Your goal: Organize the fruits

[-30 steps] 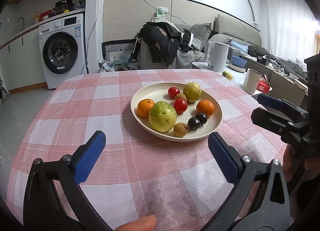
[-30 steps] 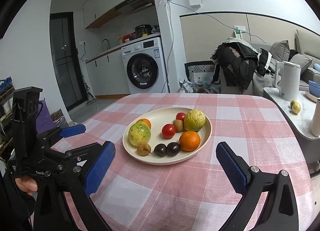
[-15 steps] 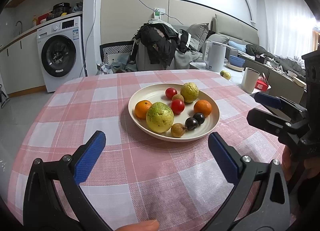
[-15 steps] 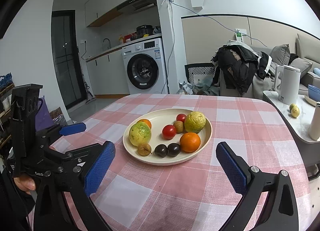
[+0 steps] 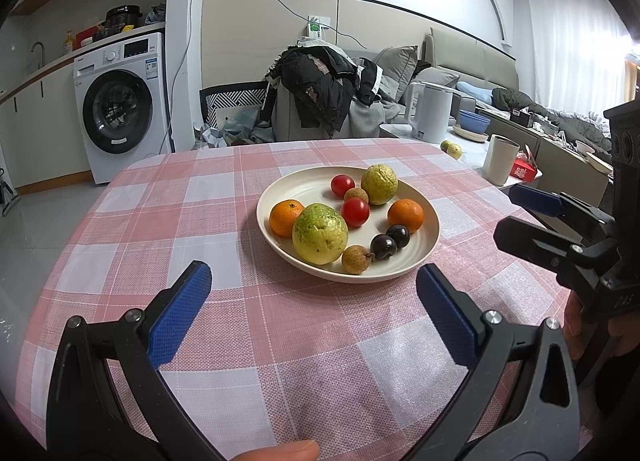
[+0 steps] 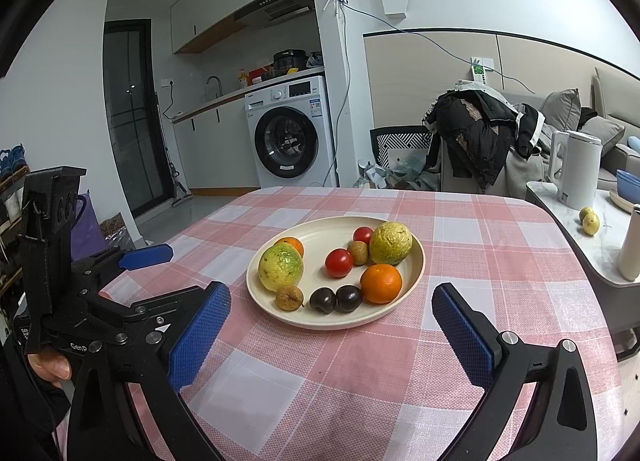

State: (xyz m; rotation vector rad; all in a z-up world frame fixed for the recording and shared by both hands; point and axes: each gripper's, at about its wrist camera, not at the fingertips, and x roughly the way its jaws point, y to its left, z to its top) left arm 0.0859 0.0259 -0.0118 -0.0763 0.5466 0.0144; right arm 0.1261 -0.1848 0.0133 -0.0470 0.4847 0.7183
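Observation:
A cream plate (image 5: 428, 237) (image 6: 414, 273) sits mid-table with two green guavas (image 5: 319, 234) (image 6: 390, 243), two oranges (image 5: 405, 214) (image 6: 380, 283), two red tomatoes (image 5: 355, 212) (image 6: 339, 262), two dark plums (image 5: 383, 246) (image 6: 323, 300) and two brown longans (image 5: 356, 259) (image 6: 289, 298). My left gripper (image 5: 312, 303) is open and empty, near the plate's front edge. My right gripper (image 6: 332, 327) is open and empty, just in front of the plate. Each gripper shows at the edge of the other's view.
The table has a pink and white checked cloth (image 5: 208, 221). A side counter to the right holds a white kettle (image 5: 434, 113), a cup (image 5: 498, 159) and small yellow fruits (image 6: 590, 221). A chair piled with dark clothes (image 5: 320, 93) stands behind the table; a washing machine (image 5: 120, 101) is further left.
Both views have shifted a little: the plate sits slightly lower and closer to the grippers. Both grippers stay open and empty.

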